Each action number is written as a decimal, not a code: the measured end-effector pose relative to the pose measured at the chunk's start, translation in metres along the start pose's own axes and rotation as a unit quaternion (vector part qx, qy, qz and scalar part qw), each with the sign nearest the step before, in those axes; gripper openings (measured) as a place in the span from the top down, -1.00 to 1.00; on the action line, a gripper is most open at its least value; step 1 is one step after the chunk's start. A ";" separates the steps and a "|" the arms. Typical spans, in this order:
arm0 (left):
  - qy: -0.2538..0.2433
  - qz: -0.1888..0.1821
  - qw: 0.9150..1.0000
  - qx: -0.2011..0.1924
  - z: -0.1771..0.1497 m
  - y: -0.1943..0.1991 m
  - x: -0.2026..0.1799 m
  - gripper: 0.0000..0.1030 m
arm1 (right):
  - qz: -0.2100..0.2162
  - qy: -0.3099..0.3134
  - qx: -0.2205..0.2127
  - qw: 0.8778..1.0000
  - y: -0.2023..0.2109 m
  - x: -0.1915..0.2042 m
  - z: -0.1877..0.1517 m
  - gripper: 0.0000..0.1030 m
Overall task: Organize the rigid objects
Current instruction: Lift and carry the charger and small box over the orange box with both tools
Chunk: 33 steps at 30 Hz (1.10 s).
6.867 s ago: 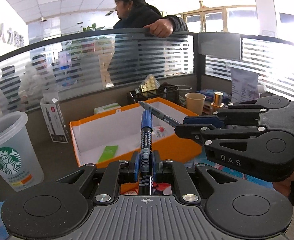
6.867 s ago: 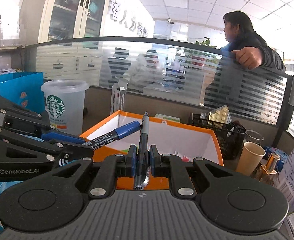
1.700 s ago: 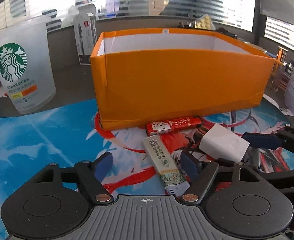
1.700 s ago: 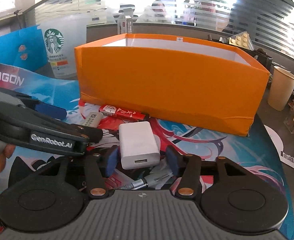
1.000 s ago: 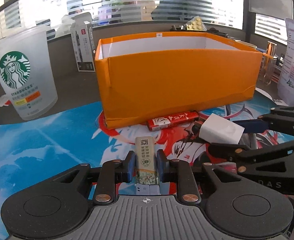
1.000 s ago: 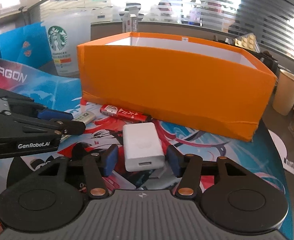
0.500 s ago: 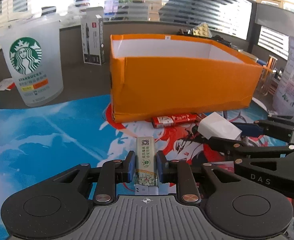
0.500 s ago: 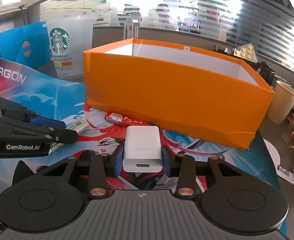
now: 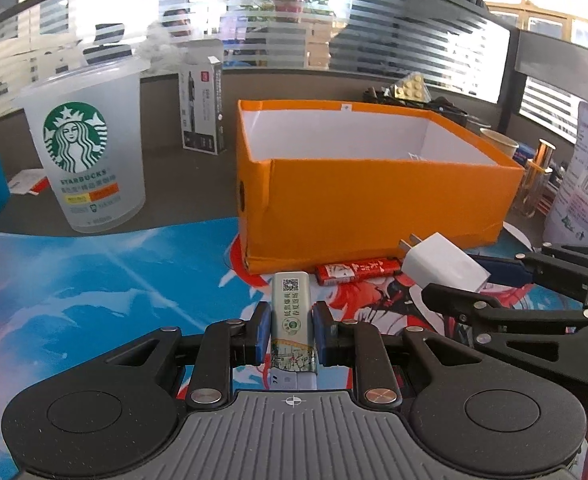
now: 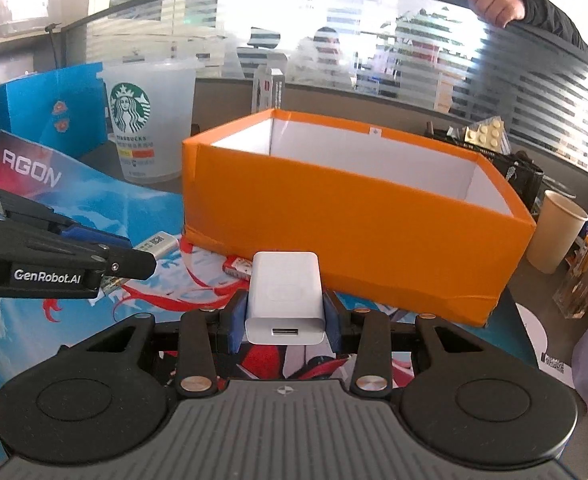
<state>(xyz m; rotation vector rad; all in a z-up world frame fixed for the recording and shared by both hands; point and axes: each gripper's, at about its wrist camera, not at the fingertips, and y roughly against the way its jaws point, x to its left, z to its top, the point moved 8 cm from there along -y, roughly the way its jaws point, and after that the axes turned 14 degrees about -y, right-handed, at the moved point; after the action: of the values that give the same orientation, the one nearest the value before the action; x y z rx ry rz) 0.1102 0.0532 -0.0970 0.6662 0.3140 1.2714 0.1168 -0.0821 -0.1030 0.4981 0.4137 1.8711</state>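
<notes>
My left gripper [image 9: 292, 330] is shut on a slim green-and-white lighter [image 9: 293, 312] and holds it above the mat, short of the orange box [image 9: 374, 204]. My right gripper [image 10: 284, 320] is shut on a white USB charger [image 10: 284, 292], also lifted, in front of the orange box [image 10: 354, 232]. The charger [image 9: 442, 266] with its plug prongs shows in the left wrist view, and the lighter [image 10: 156, 245] in the right wrist view. A red lighter [image 9: 358, 270] lies on the mat against the box's front wall. The box floor is hidden.
A Starbucks cup [image 9: 84, 152] stands left of the box. A blue printed mat [image 9: 94, 280] covers the desk. A paper cup [image 10: 556, 236] and a wire basket [image 10: 514, 172] stand to the right. A glass partition [image 9: 294, 32] runs behind.
Both grippers have risen with their objects, so the box's inner walls show more. The right gripper's jaws closed on the charger about half a second ago; the left was shut on the lighter before that.
</notes>
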 end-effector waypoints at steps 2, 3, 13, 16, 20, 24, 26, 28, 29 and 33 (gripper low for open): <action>0.001 0.002 1.000 -0.001 0.000 0.002 0.000 0.60 | 0.000 0.001 -0.003 1.000 0.002 0.001 0.002 0.30; 0.002 0.003 1.000 -0.001 0.000 0.002 0.000 0.60 | 0.000 0.002 -0.004 1.000 0.003 0.001 0.002 0.30; 0.005 0.010 1.000 -0.004 0.004 0.012 0.003 0.60 | 0.002 0.006 -0.014 1.000 0.010 0.009 0.006 0.30; 0.006 0.013 1.000 -0.005 0.005 0.014 0.003 0.60 | 0.003 0.008 -0.017 1.000 0.013 0.011 0.006 0.30; 0.002 0.016 1.000 -0.011 0.008 0.021 0.003 0.60 | 0.004 0.010 -0.023 1.000 0.018 0.013 0.009 0.30; 0.000 0.018 1.000 -0.017 0.012 0.027 0.003 0.60 | 0.005 0.012 -0.030 0.999 0.023 0.014 0.011 0.30; 0.000 0.018 1.000 -0.018 0.014 0.028 0.003 0.60 | 0.005 0.013 -0.032 0.999 0.025 0.015 0.013 0.30; 0.000 0.017 1.000 -0.021 0.018 0.030 0.005 0.60 | 0.003 0.016 -0.037 0.999 0.028 0.015 0.016 0.30; 0.000 0.017 1.000 -0.023 0.022 0.031 0.006 0.60 | 0.003 0.016 -0.039 0.999 0.029 0.014 0.018 0.30; 0.005 0.020 0.999 -0.033 0.036 0.034 0.011 0.60 | 0.000 0.009 -0.052 0.999 0.034 0.010 0.027 0.30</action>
<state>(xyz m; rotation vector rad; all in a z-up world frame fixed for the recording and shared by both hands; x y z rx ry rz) 0.1070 0.0580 -0.0470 0.6131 0.2677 1.3179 0.1008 -0.0828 -0.0613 0.4113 0.3259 1.8872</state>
